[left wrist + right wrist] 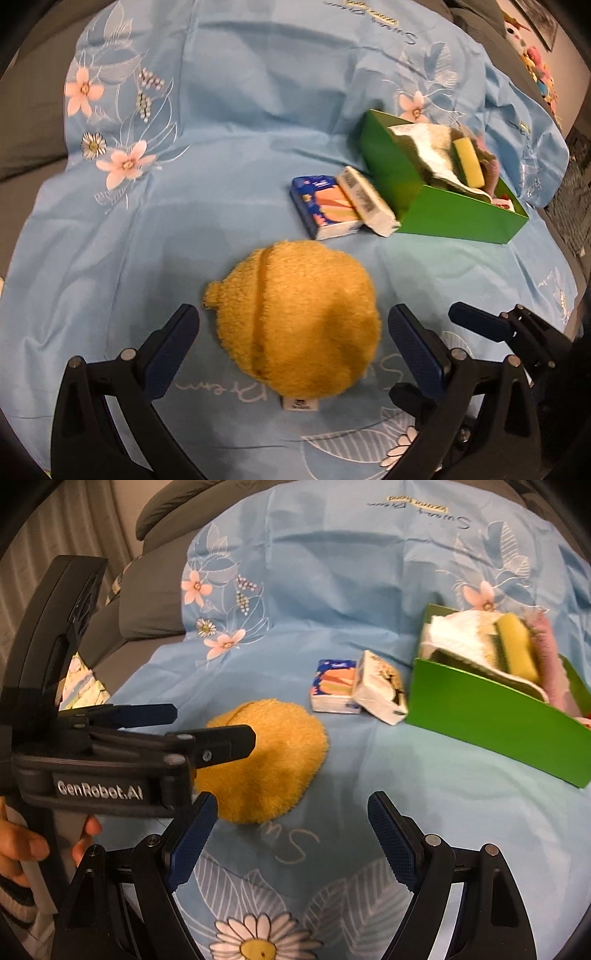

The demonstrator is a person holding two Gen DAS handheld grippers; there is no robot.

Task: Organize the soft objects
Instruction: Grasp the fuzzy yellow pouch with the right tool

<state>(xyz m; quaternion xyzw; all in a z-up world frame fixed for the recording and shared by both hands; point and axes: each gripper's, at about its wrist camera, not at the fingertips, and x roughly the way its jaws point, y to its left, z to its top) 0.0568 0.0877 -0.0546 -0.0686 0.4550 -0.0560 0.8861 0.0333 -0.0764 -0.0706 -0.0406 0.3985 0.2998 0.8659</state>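
A round fuzzy yellow plush (295, 325) (266, 764) lies on the blue flowered cloth (229, 155). My left gripper (293, 325) stands open with a finger on either side of the plush, pads apart from it. My right gripper (291, 819) is open over bare cloth just in front of and to the right of the plush. Two tissue packs, a blue one (325, 212) (334, 690) and a white one (367, 201) (382, 692), lie beside a green box (458, 216) (491, 723). The box holds a yellow sponge (469, 162) (517, 648), white fluffy fabric and something pink.
The left gripper's body (110, 753) and the hand holding it (22, 849) fill the left of the right wrist view. Grey cushions (147, 602) lie beyond the cloth's far left edge. Colourful plush toys (535, 62) sit at the far right. Open cloth stretches behind the plush.
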